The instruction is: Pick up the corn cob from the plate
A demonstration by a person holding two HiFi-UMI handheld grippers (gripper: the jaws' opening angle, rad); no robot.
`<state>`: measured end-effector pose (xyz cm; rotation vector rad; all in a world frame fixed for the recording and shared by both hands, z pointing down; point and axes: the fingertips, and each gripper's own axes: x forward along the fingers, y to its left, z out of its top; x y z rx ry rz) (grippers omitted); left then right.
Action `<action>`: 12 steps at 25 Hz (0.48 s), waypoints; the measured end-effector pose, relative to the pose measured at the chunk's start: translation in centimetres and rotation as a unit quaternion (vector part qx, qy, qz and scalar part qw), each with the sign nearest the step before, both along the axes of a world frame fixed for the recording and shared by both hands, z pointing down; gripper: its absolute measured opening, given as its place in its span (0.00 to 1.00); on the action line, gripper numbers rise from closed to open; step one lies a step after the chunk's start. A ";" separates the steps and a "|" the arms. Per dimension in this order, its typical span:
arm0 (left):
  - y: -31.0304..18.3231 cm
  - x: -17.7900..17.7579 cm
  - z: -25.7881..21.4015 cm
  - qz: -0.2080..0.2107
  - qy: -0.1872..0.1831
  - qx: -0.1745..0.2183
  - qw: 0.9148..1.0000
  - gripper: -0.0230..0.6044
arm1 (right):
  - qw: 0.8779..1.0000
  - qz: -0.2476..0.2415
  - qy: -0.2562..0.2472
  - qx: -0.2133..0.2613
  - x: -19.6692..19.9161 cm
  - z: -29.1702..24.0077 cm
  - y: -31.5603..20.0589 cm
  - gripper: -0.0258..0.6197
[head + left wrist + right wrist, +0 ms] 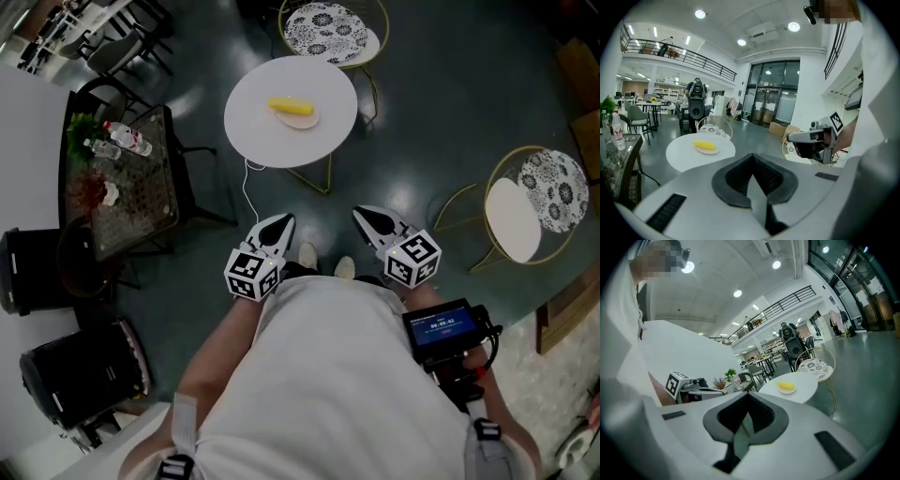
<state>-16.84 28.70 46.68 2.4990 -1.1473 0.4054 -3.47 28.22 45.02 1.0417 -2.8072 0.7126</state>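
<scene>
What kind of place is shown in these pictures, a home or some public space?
Probably a café-style lounge in a large office lobby: a round white table, gold-framed chairs with patterned cushions, a railed upper gallery and tall glass doors.

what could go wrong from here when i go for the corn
1. The left gripper and right gripper are both shut and far from the corn cob; unless they open before contact, they could knock it off the plate.
2. The cob is rounded, so a glancing touch might roll it across the round table.
3. A white cord trails from the table toward the person's shoes: a possible trip.
</scene>
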 end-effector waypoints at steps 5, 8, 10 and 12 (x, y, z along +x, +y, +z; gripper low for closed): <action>-0.2 0.0 0.1 0.002 -0.003 0.000 1.000 0.05 | 1.000 0.003 -0.001 0.000 0.1 0.2 0.0 0.05; -0.9 1.5 0.0 0.006 -0.005 0.003 1.000 0.05 | 1.000 0.007 -0.003 -0.001 1.6 0.6 -0.6 0.05; -1.3 2.3 0.0 0.008 -0.008 0.003 1.000 0.05 | 1.000 0.011 -0.006 -0.002 2.5 0.8 -1.0 0.05; -1.0 2.3 -0.3 0.010 -0.009 0.004 1.000 0.05 | 1.000 0.014 -0.006 -0.002 2.6 0.7 -0.6 0.05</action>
